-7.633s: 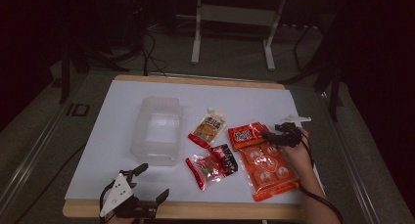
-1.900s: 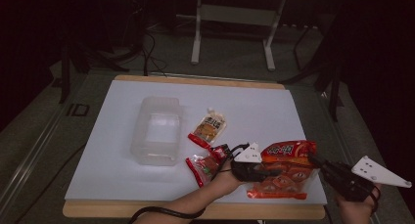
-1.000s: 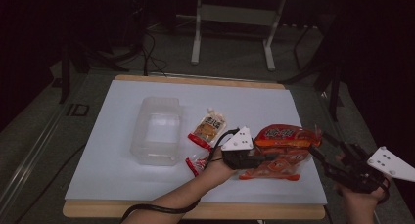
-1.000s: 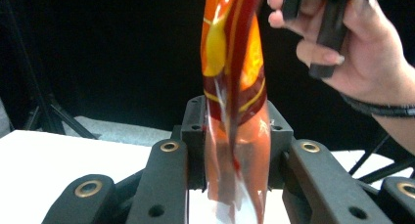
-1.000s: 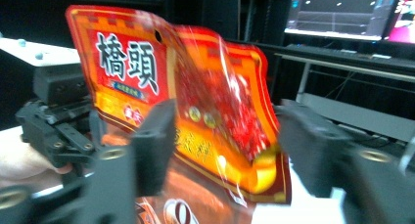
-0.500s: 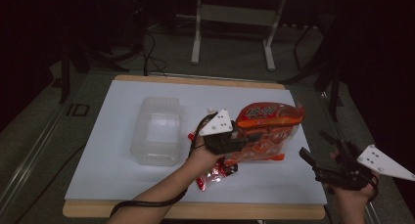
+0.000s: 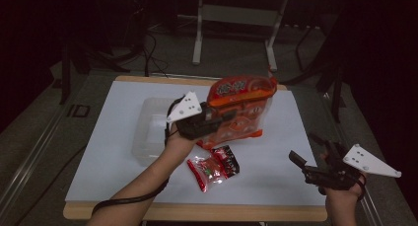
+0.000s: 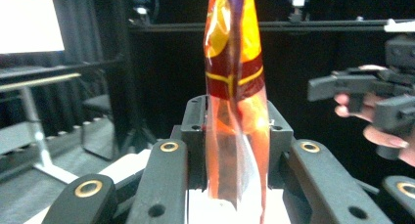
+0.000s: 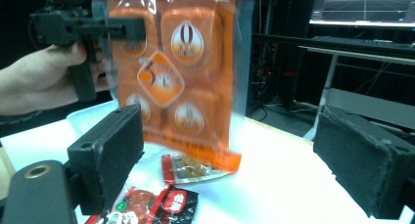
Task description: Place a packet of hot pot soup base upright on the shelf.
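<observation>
Transport of the big orange snack bag (image 7: pixel 236 110) towards the clear plastic box (image 7: pixel 150 132) looks to be the step in hand. In the high view the left gripper (image 7: pixel 217 120) holds the bag lifted above the white table (image 7: pixel 113 152), near the middle and just to the right of the box. The right gripper (image 7: pixel 308 159) waits low at the near right corner with its jaws apart and nothing between them. A small red packet (image 7: pixel 213 168) lies on the table under the bag.

In the left gripper view the two jaws are clamped on the lower edge of the bag (image 8: pixel 235 101), which stands upright and thin, seen from its side. The other gripper shows farther off at the right.

In the right gripper view the jaws stand wide and empty; they have just been opening. The bag (image 9: pixel 178 77) hangs in front of them, well apart, and a small orange sachet (image 9: pixel 188 171) lies on the table below it.

I judge that the next move needs the left hand to carry the bag over the box, lower it inside, and only then release it; the bag is wide, so it may need tilting to fit.

Compared with one second ago, the bag is higher and closer to the box, and the right gripper has drawn back a little from it.
</observation>
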